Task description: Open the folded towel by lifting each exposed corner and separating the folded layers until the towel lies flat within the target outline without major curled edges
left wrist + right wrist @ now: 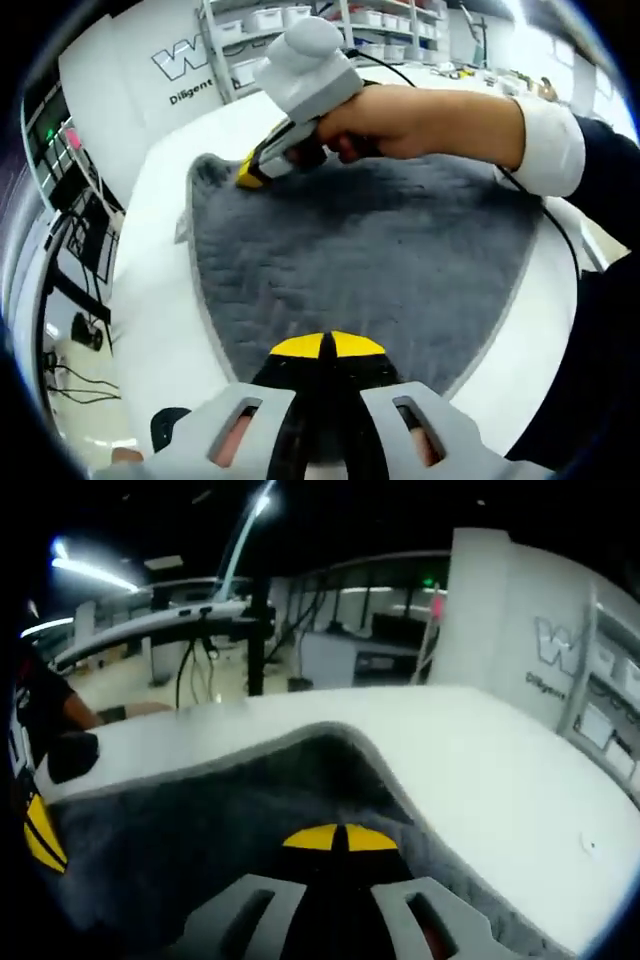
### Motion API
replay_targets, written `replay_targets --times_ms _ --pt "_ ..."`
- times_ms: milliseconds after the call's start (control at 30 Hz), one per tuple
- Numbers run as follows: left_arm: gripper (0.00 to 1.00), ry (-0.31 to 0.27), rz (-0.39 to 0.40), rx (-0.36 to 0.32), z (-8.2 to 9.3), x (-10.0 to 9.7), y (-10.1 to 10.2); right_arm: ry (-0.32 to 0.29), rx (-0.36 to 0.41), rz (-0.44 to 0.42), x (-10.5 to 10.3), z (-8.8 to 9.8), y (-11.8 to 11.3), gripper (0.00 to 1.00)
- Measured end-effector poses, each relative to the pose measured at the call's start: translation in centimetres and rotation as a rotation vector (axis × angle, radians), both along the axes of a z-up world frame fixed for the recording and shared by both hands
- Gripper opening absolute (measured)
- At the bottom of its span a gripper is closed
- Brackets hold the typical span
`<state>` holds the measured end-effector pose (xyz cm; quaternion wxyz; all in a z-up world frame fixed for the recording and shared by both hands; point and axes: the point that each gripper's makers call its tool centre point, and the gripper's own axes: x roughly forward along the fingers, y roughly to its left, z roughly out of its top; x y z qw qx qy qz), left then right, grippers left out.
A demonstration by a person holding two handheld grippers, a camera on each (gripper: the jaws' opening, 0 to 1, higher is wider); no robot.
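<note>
Left gripper (327, 345) up close, yellow-tipped jaws together at the near edge of the grey towel (370, 260), which is spread over the white table (160, 300). Across it, a hand (400, 122) presses the right gripper (250, 172) onto the far corner. The right gripper view has its jaws closed on towel pile. Beyond the table stand shelves holding white bins (268, 18), contents hidden, with desks further off
</note>
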<state>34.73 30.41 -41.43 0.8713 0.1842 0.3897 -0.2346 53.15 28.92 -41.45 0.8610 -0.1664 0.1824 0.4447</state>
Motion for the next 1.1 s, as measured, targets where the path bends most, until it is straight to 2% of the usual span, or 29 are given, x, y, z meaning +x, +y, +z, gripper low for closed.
replay_targets --times_ms 200,333,367,467,533,633,800,833,933,1000,1100 --pt "0.01 0.029 0.019 -0.031 0.0 -0.7 0.1 -0.015 0.009 0.012 -0.9 0.0 -0.3 0.00" --pt "0.01 0.038 0.034 -0.034 -0.1 -1.1 0.0 -0.001 -0.005 0.023 -1.1 0.0 -0.3 0.00" --pt "0.01 0.037 0.028 -0.029 -0.1 -1.2 -0.1 0.027 -0.022 0.033 -1.2 0.1 -0.3 0.00" --pt "0.01 0.035 0.031 -0.030 0.0 -1.1 0.0 0.034 0.020 0.044 -0.8 0.8 0.5 0.00" --pt "0.01 0.017 0.040 -0.040 0.5 -0.8 0.1 0.033 0.008 0.064 -1.0 0.7 1.2 0.00" --pt "0.01 -0.009 0.027 -0.055 1.0 -0.6 -0.1 -0.021 0.004 0.085 -0.2 1.3 2.5 0.00" --pt "0.01 -0.006 0.025 -0.053 0.9 -1.2 0.0 -0.023 0.032 0.076 1.3 2.1 4.4 0.00" --pt "0.01 0.002 0.023 -0.053 0.7 -1.4 -0.1 -0.033 0.022 0.074 1.5 2.1 4.6 0.00" --pt "0.01 0.015 0.016 -0.051 0.3 -1.7 -0.2 -0.068 -0.078 0.068 2.0 1.1 4.0 0.00" --pt "0.01 0.026 -0.018 -0.016 -0.1 -2.1 -0.3 -0.069 -0.082 0.065 1.9 0.9 4.3 0.00" --pt "0.01 0.024 -0.036 -0.013 -0.2 -2.2 -0.6 -0.077 -0.102 0.084 1.9 0.4 5.1 0.00"
